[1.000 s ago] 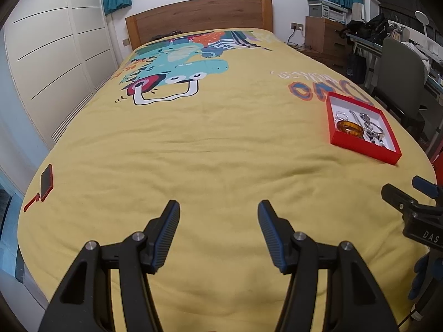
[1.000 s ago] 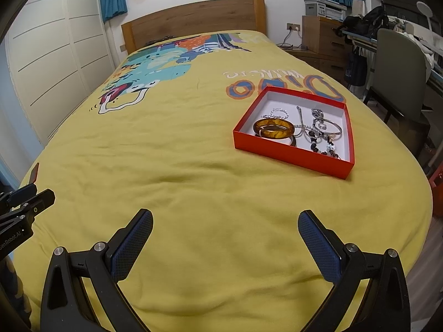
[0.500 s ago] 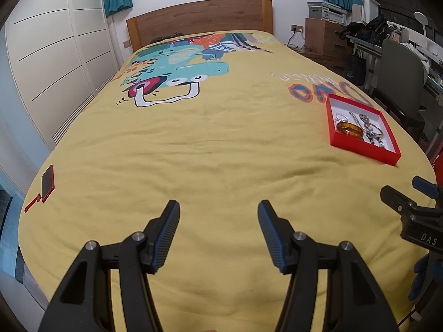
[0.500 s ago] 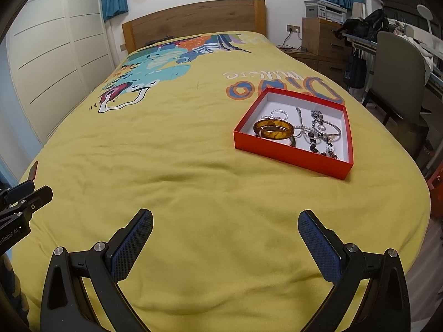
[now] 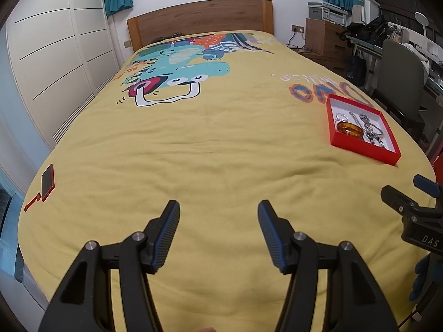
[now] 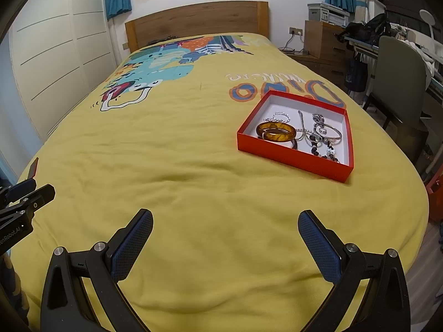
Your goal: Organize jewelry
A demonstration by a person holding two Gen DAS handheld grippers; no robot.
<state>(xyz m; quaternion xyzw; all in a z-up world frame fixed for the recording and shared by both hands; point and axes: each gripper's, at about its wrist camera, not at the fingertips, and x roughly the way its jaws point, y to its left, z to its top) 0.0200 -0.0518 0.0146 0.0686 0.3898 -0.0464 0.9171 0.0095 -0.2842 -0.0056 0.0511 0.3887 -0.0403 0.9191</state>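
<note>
A red shallow box (image 6: 293,156) with a white inside lies on the yellow bedspread (image 6: 180,166), right of centre. In it are amber bangles (image 6: 277,132), silver chains and bracelets (image 6: 325,132) and dark beads (image 6: 322,152). The same red box (image 5: 362,145) shows far right in the left wrist view. My right gripper (image 6: 225,218) hovers open over bare bedspread, well short of the box. Empty as well, my left gripper (image 5: 218,211) stands open over the bed's near end. Each gripper shows at the edge of the other's view.
A red phone (image 5: 47,182) with a strap lies at the bed's left edge. A wooden headboard (image 5: 199,19) closes the far end. White wardrobe doors (image 5: 55,63) run along the left. A grey chair (image 6: 398,83), a nightstand (image 6: 324,41) and a cluttered desk stand on the right.
</note>
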